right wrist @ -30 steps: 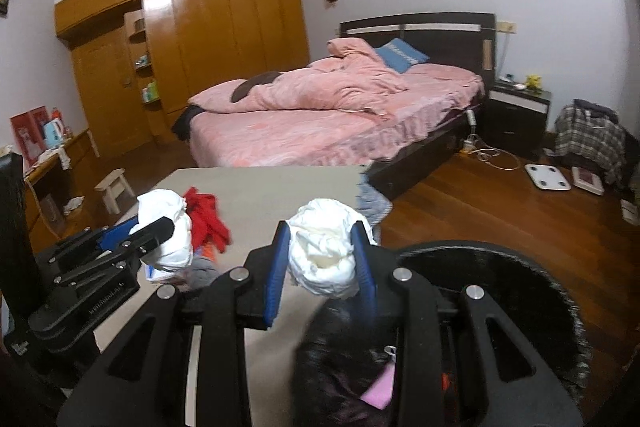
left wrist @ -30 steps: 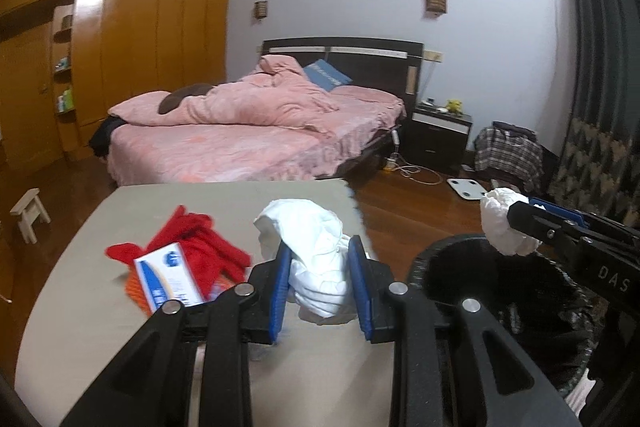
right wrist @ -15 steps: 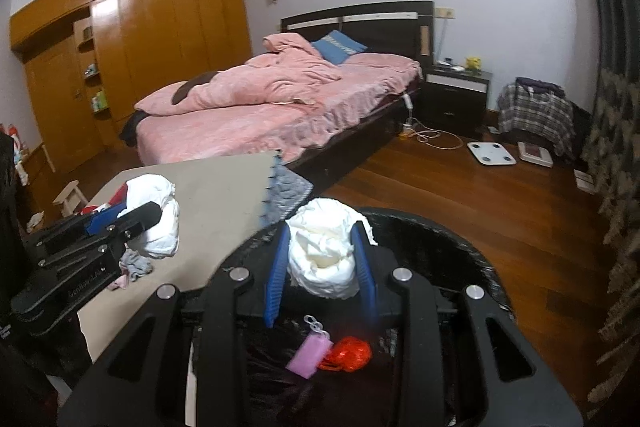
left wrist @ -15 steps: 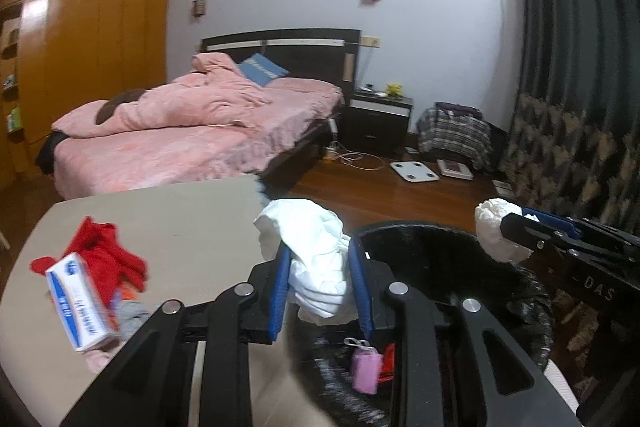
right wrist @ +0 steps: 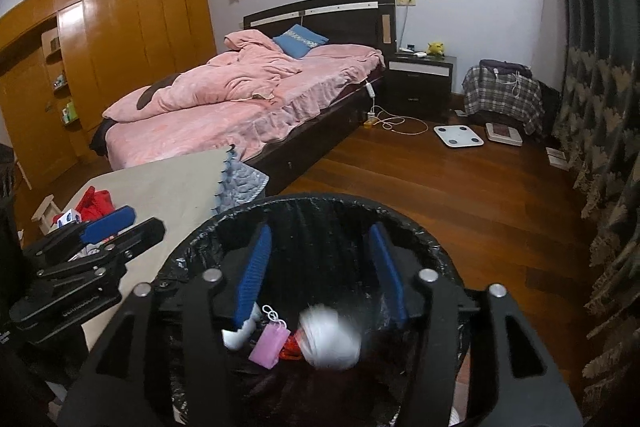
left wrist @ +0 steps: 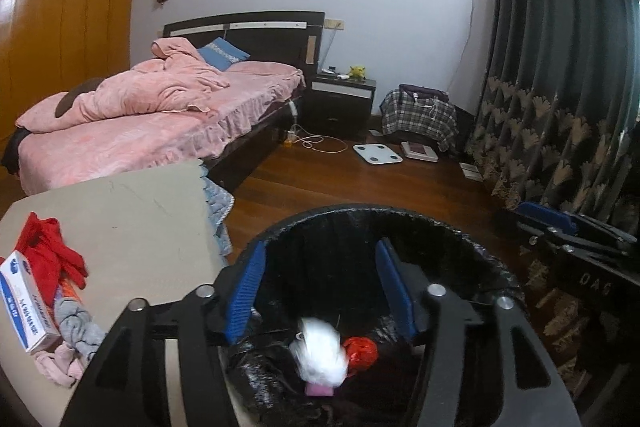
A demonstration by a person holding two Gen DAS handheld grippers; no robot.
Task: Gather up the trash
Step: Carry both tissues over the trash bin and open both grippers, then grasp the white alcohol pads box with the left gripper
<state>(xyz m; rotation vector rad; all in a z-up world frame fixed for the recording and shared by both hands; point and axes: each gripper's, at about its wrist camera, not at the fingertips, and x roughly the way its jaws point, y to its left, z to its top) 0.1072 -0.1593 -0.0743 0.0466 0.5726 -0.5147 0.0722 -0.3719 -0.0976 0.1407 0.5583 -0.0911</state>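
Bin [left wrist: 404, 217] on floor, just right of worktop [left wrist: 132, 227]; both tools above its mouth, left tool [left wrist: 320, 291] and right tool [right wrist: 320, 271], jaws apart; wad of tissue [left wrist: 322, 355] inside bin, on a pouch [right wrist: 270, 343]; box [left wrist: 24, 311] and cloth pile [left wrist: 50, 259] at worktop's left edge; bed [left wrist: 132, 131] behind worktop; nightstand [left wrist: 342, 95] right of bed; scale [left wrist: 376, 154] on floor before nightstand.
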